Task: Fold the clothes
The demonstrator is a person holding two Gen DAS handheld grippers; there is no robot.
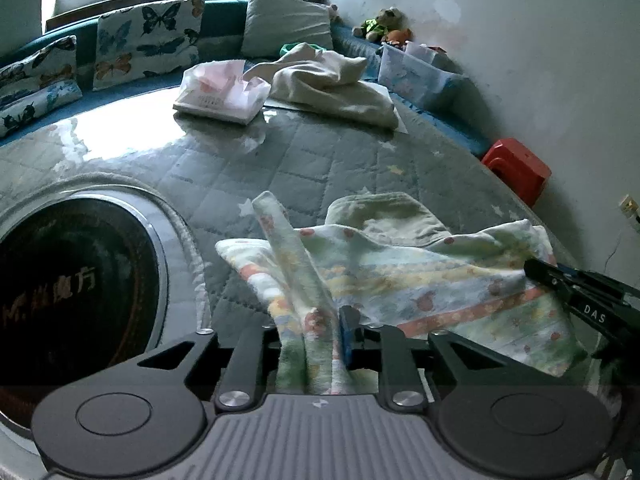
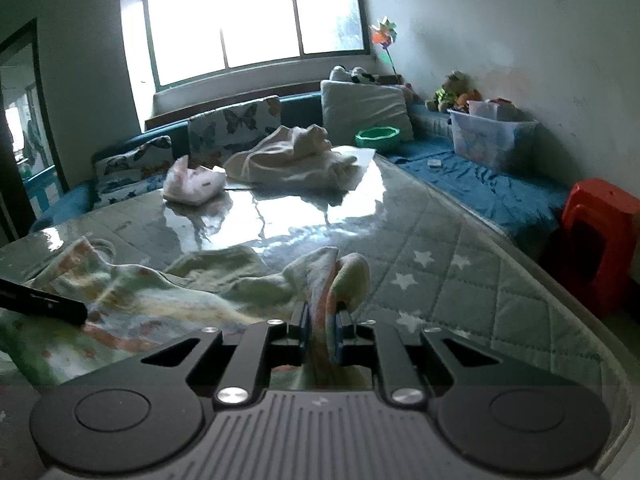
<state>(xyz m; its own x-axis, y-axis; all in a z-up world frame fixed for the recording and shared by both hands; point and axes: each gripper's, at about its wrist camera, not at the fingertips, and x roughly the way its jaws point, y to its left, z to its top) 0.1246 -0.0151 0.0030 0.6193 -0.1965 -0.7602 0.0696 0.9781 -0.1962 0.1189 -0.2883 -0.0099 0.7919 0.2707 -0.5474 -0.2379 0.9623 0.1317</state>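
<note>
A pastel printed child's garment [image 1: 420, 276] with a pale green lining lies crumpled on the quilted grey table cover [image 1: 280, 160]. My left gripper [image 1: 310, 332] is shut on a bunched edge of it, and a strip of cloth rises from between the fingers. In the right wrist view the same garment [image 2: 160, 292] spreads to the left, and my right gripper [image 2: 321, 320] is shut on another gathered edge, its blue pads pressing the fabric. The right gripper's tip [image 1: 536, 270] shows at the far right of the left wrist view. The left gripper's tip [image 2: 80, 312] shows at the left of the right wrist view.
A round dark cooktop [image 1: 72, 292] is set in the table at the left. At the far end lie a cream cloth pile [image 1: 332, 80] and a pink-and-white bag [image 1: 220, 92]. A red stool [image 2: 600, 236] stands to the right, with a clear bin [image 2: 492, 140] and cushions on the blue bench.
</note>
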